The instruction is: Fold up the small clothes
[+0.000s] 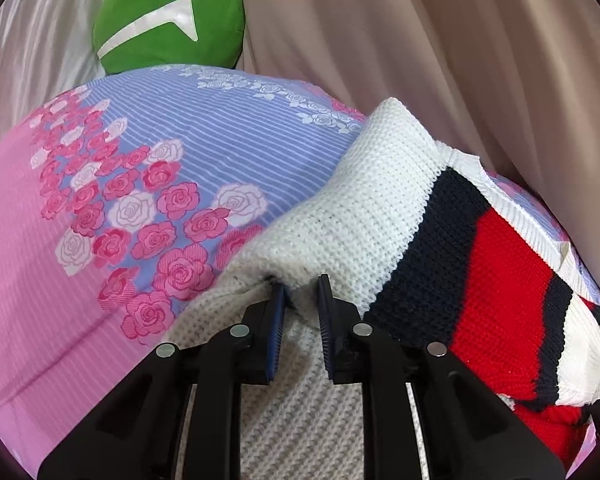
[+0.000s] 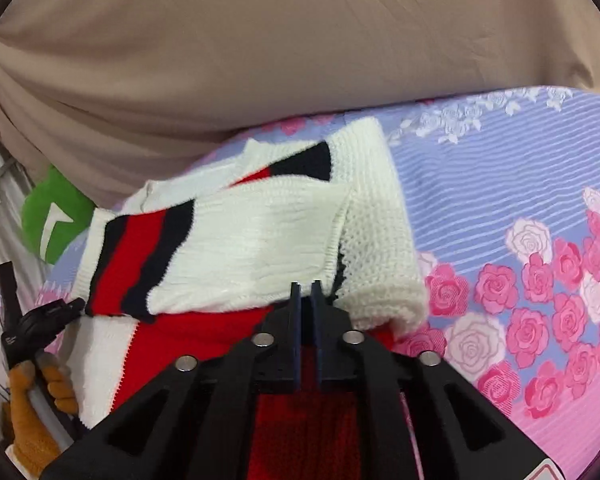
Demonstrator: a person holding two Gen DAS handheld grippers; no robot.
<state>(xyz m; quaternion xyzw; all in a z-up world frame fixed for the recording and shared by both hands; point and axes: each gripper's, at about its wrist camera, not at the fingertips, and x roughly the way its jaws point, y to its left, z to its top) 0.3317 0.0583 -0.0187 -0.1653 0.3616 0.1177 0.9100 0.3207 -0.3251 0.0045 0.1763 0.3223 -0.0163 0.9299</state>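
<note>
While the knit sweater (image 2: pixel 260 236) lies partly folded on the rose-print bedsheet (image 2: pixel 520 208), both grippers sit low against its near edge. It is a small white jumper with red and navy stripes; one white sleeve (image 2: pixel 376 216) has been laid across the body, and the striped panel is doubled over the red lower part, which suggests the sides are being brought in before a final fold.

From the left wrist view, the left gripper (image 1: pixel 300 296) has its blue pads slightly apart, with a ridge of white knit bunched between them. Whether the pads actually press the fabric I cannot tell. It points down into the cloth, probably to pin or pinch this edge so the garment does not slide on the smooth sheet.

From the right wrist view, the right gripper (image 2: pixel 306 292) has its pads drawn close with only a thin slit left, hovering over the red knit at the sleeve's lower edge; no fabric shows between the tips.

At that view's left edge a gloved hand (image 2: pixel 40 408) holds the other tool's handle.

Beyond the sweater, a green cushion (image 1: pixel 168 20) rests against a beige curtain (image 1: pixel 440 60), well clear of the work.
</note>
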